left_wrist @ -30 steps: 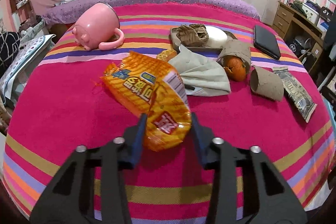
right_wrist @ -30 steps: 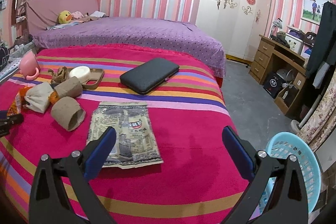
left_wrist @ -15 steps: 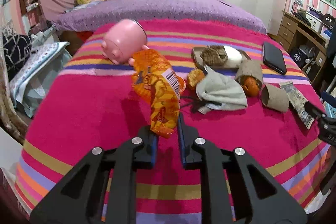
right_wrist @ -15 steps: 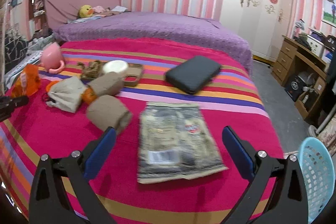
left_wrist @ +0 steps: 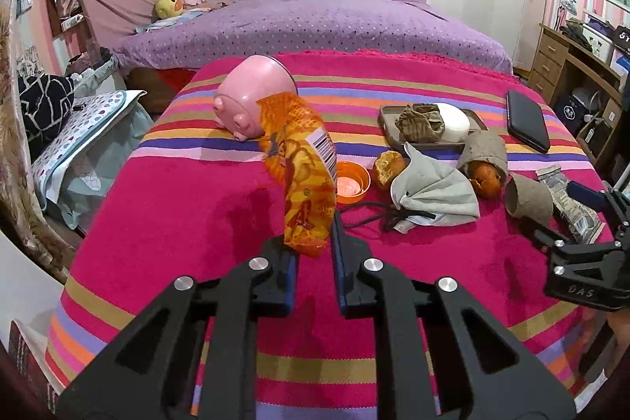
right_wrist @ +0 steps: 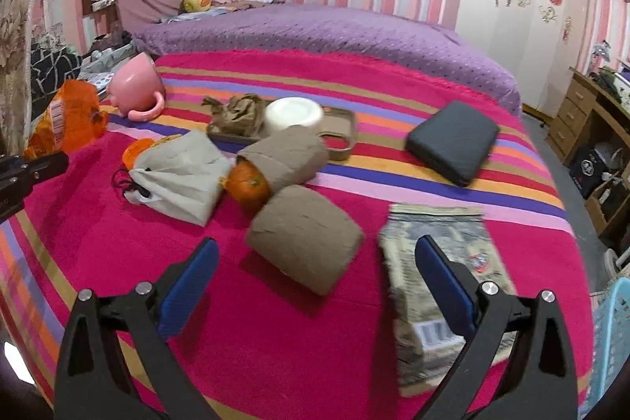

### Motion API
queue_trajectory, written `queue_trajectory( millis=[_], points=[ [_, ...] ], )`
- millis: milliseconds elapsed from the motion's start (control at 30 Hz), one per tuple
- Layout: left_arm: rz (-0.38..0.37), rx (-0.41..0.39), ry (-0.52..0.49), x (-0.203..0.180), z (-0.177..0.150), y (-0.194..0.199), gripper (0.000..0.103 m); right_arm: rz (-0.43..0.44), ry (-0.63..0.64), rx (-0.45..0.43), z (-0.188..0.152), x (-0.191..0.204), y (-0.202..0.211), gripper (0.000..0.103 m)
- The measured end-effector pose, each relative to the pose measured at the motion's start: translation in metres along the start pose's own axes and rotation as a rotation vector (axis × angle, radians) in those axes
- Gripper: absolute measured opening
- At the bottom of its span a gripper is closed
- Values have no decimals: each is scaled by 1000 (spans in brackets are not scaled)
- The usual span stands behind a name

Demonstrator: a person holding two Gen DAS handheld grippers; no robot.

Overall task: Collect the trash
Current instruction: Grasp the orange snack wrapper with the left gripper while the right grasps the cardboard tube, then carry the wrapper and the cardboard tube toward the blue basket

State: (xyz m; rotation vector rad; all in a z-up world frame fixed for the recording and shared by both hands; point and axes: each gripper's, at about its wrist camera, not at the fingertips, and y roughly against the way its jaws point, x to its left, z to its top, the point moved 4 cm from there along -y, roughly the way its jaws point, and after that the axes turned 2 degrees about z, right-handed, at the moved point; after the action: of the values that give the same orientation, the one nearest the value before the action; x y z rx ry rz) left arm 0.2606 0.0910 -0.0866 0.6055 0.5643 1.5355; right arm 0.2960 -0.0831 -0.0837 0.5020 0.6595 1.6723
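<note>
Now we have the orange snack bag (left_wrist: pixel 305 176) pinched by its lower end between the fingers of our left gripper (left_wrist: pixel 313 250), lifted off the striped blanket (left_wrist: pixel 177 215) where it lay flat a second ago; it hangs in front of the pink mug (left_wrist: pixel 252 101). One piece of trash is secured, we judge. Our right gripper (right_wrist: pixel 315 286) hovers spread wide and empty, near the cardboard roll (right_wrist: pixel 305 243), with the grey wrapper (right_wrist: pixel 441 286) blurred beside it. The blue basket (right_wrist: pixel 612 345) is cut off at the edge.
</note>
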Motion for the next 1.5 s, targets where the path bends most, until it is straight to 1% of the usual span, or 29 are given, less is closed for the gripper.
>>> queue_trajectory(
  millis=[67,100,133,200,267,400,633,767,833,933,1100,1233,1500],
  points=[
    [3,3,6,0,1,-2,13,13,22,34,0,5,-9,79],
    [6,5,10,0,1,-2,13,19,28,49,-1,7,-12,74],
    [8,8,13,0,1,-3,13,27,32,62,-3,8,-15,66],
    [18,14,10,0,0,-4,13,41,21,47,-2,7,-12,61],
    [31,15,4,0,0,-4,13,54,10,14,0,4,-4,60],
    [42,-19,-9,-5,4,7,13,25,33,-42,2,-1,13,59],
    [39,-83,-28,-23,13,30,13,6,37,-90,1,-19,40,59],
    [36,-109,-12,-34,19,39,13,-10,22,-125,2,-35,57,59],
    [30,-125,-7,-40,22,45,13,-10,14,-126,1,-44,62,59],
    [20,-154,-11,-52,27,56,13,-40,9,-131,-1,-62,70,59],
    [0,-186,-16,-69,31,69,13,-59,-37,-146,-5,-90,83,59],
    [-29,-186,-19,-89,32,71,13,-76,-64,-155,-8,-113,92,59],
    [-65,-190,-56,-133,33,73,13,-120,-100,-146,-20,-148,101,59]
  ],
)
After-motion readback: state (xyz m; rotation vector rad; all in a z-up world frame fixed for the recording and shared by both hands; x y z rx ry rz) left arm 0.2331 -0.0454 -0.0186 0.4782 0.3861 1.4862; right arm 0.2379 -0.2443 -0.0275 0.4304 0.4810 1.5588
